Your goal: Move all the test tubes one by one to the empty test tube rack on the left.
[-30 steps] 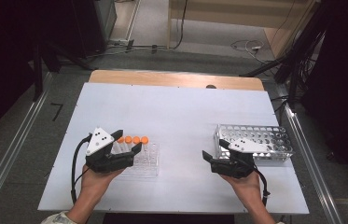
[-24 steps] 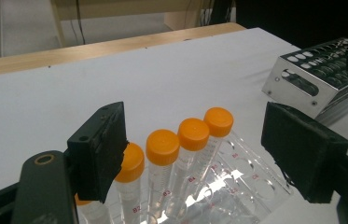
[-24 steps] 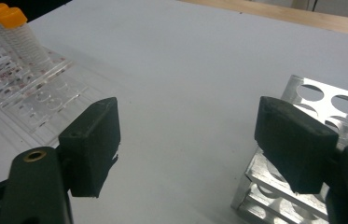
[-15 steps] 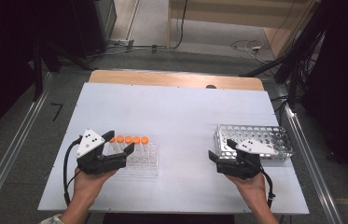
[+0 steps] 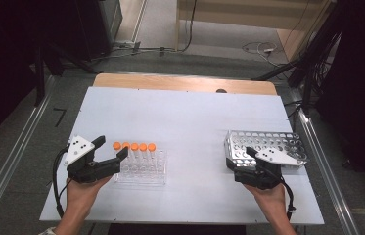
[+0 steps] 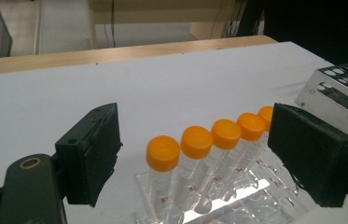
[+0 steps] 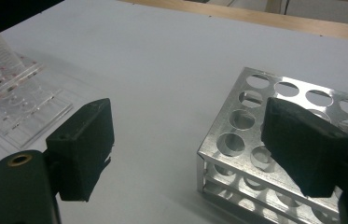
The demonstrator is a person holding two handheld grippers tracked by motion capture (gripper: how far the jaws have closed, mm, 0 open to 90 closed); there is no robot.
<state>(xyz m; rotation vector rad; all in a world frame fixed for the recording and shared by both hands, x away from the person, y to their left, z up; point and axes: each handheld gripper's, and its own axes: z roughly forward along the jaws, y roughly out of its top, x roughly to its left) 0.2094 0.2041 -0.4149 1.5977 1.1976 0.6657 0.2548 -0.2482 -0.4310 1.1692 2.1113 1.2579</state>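
Note:
Several clear tubes with orange caps (image 5: 134, 147) stand in a row along the back of a clear plastic rack (image 5: 143, 172) at the table's left. My left gripper (image 5: 111, 148) is open just left of that row; its jaws have just been opening, and no pad touches the tubes (image 6: 195, 140) ahead of them. At the right stands a perforated metal rack (image 5: 268, 142) with bare holes. My right gripper (image 5: 241, 156) is open at that rack's near left corner (image 7: 218, 127); its jaws have just widened, and nothing is gripped.
The white table (image 5: 190, 117) has a wooden strip (image 5: 185, 83) along its far edge. Metal rails run along both sides. Cables lie on the floor beyond. A broad bare stretch lies between the two racks.
My left gripper has slid left, off the clear rack to its left end, and its jaws stand wider. The right hand has stayed at the metal rack with its jaws wider.

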